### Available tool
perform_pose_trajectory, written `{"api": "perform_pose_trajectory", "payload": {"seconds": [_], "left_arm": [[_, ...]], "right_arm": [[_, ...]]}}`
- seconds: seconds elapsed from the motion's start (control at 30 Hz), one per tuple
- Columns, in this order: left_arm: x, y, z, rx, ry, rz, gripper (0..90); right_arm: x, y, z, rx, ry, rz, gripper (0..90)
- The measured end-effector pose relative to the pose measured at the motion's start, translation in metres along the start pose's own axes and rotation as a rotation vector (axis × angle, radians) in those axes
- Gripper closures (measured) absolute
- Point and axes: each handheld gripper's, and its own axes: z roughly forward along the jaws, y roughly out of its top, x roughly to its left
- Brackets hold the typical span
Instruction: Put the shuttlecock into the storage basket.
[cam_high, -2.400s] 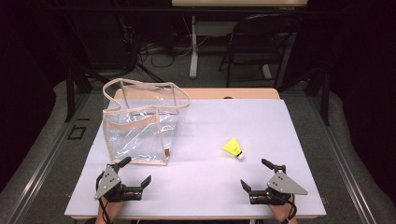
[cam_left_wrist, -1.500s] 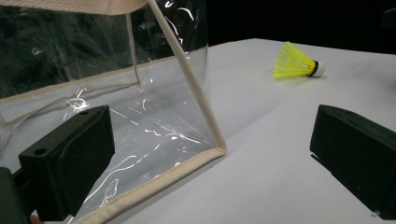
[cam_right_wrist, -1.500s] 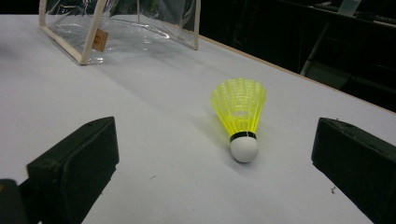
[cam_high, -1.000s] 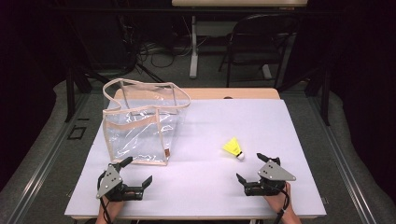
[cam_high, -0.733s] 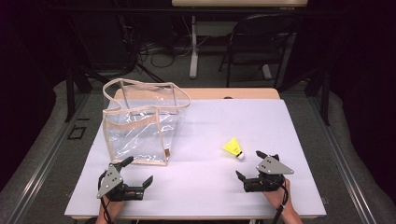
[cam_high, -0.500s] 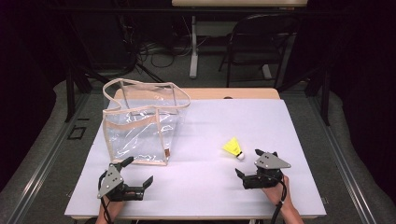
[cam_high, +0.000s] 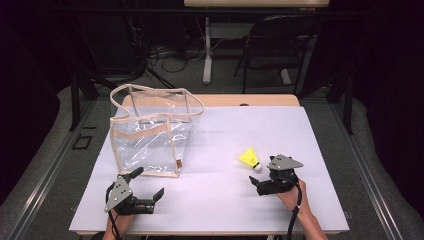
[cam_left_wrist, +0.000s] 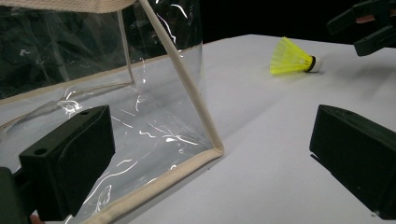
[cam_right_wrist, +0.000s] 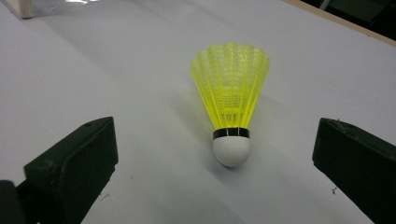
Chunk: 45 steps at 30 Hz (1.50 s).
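A yellow shuttlecock (cam_high: 249, 157) with a white cork lies on its side on the white table (cam_high: 215, 200), right of centre. My right gripper (cam_high: 261, 175) is open just behind its cork end. In the right gripper view the shuttlecock (cam_right_wrist: 231, 102) lies between and slightly ahead of the jaws, cork toward me, untouched by my right gripper (cam_right_wrist: 215, 179). A clear plastic bag (cam_high: 150, 132) with beige trim stands upright at the left. My left gripper (cam_high: 149, 182) is open and empty in front of it, and its own view has the bag's corner (cam_left_wrist: 205, 140) close ahead.
The table's front edge (cam_high: 210, 232) runs just behind both hands. A wooden strip (cam_high: 250, 100) borders the far side, with a dark chair (cam_high: 275, 40) and cables on the floor beyond. Bare white surface lies between the two grippers.
My right gripper has moved forward and to the left, up to the shuttlecock's cork end. The left gripper, the bag and the shuttlecock have stayed put.
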Motion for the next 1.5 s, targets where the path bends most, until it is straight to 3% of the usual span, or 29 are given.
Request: {"api": "perform_pose_trajectory", "payload": {"seconds": [0.87, 0.97, 1.03, 1.13, 1.37, 1.5], "left_arm": [[0.001, 0.0, 0.001, 0.005, -0.001, -0.003, 0.1], [0.0, 0.0, 0.002, 0.005, -0.002, -0.003, 0.1], [0.001, 0.0, 0.002, 0.006, -0.001, -0.002, 0.1], [0.001, 0.0, 0.001, 0.005, 0.0, -0.002, 0.1], [0.0, 0.001, 0.002, 0.006, 0.0, -0.001, 0.1], [0.0, 0.001, 0.001, 0.007, 0.002, 0.0, 0.1]], "right_arm": [[-0.01, 0.027, 0.032, 0.173, 0.055, -0.015, 1.2], [-0.012, 0.028, 0.035, 0.2, 0.056, -0.015, 5.9], [-0.011, 0.03, 0.038, 0.218, 0.055, -0.02, 15.0], [-0.011, 0.032, 0.039, 0.255, 0.049, -0.024, 17.6], [-0.014, 0.035, 0.044, 0.329, 0.029, -0.024, 38.7], [-0.015, 0.036, 0.045, 0.348, 0.025, -0.02, 43.4]]}}
